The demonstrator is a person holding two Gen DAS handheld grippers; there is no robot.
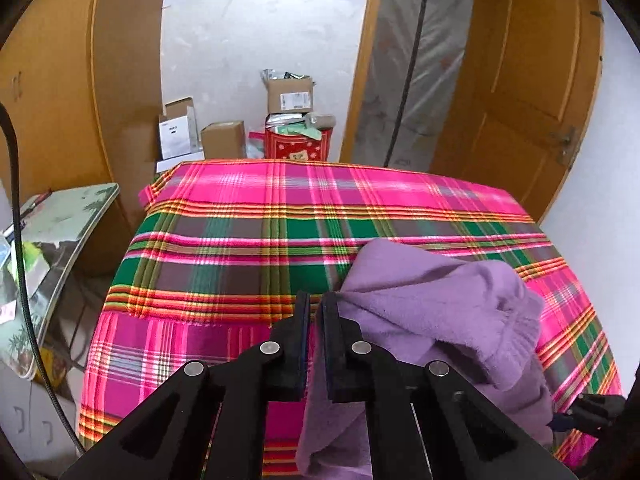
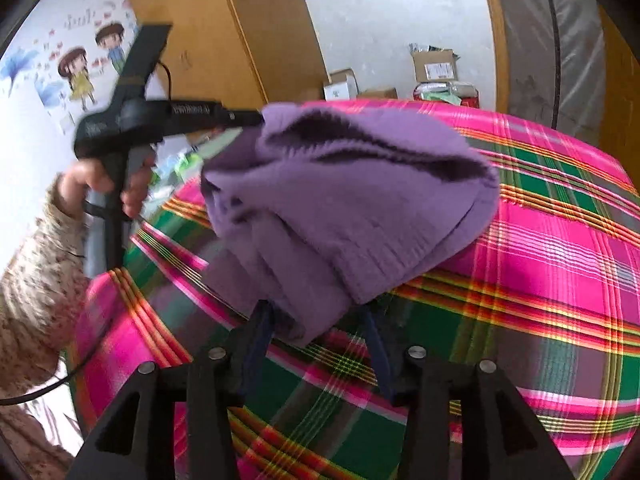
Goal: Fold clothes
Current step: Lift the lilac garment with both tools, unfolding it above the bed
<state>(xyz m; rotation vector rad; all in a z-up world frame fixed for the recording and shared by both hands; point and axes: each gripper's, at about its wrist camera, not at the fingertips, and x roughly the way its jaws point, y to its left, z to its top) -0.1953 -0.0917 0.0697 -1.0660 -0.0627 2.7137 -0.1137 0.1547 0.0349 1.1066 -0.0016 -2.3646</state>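
My left gripper (image 1: 314, 344) pinches a fold of the purple fleece garment (image 1: 440, 304) between closed jaws, lifting one end clear of the plaid-covered tabletop (image 1: 240, 240) so the cloth hangs ready for folding. My right gripper (image 2: 320, 344) stands with jaws parted, the garment's lower edge draped between them but not pressed. The fleece is thick, soft and bunched in loose ridges, its far end resting on the cloth; the pink-and-green plaid beneath lies smooth and woven flat. Cardboard boxes (image 1: 290, 96) sit beyond, against the wall.
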